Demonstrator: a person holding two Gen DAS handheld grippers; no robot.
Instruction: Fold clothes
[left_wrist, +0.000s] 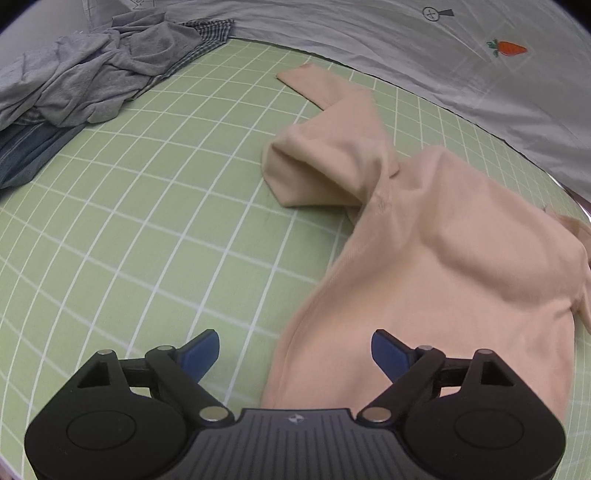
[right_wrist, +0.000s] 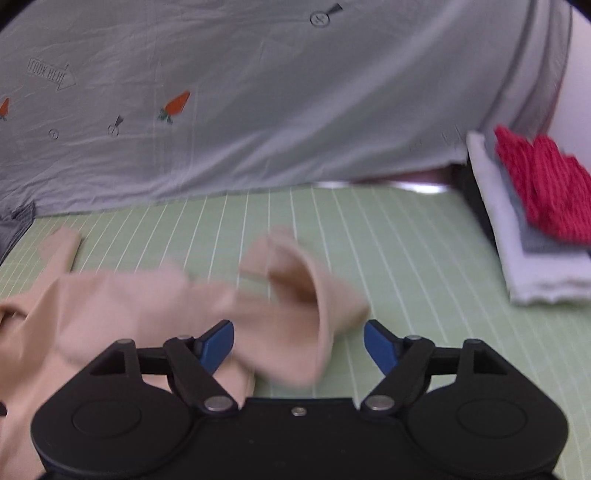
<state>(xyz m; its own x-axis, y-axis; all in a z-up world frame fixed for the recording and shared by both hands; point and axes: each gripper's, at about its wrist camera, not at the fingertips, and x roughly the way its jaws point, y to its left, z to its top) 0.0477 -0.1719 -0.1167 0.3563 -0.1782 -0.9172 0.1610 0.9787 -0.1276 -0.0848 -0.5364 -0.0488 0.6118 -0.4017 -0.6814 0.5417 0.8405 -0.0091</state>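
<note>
A beige long-sleeved top (left_wrist: 436, 258) lies spread on the green grid mat (left_wrist: 147, 229). One sleeve (left_wrist: 332, 147) is bent and folded back toward the upper middle. My left gripper (left_wrist: 295, 354) is open and empty, hovering over the top's lower hem edge. In the right wrist view the same top (right_wrist: 122, 306) lies at the left, and its other sleeve (right_wrist: 314, 295) is curled up with its cuff open. My right gripper (right_wrist: 299, 343) is open and empty, just in front of that sleeve.
A heap of grey, checked and denim clothes (left_wrist: 85, 81) lies at the mat's far left. A grey sheet with carrot prints (right_wrist: 258, 103) hangs behind the mat. A stack of folded white, grey and red clothes (right_wrist: 528, 214) sits at the mat's right.
</note>
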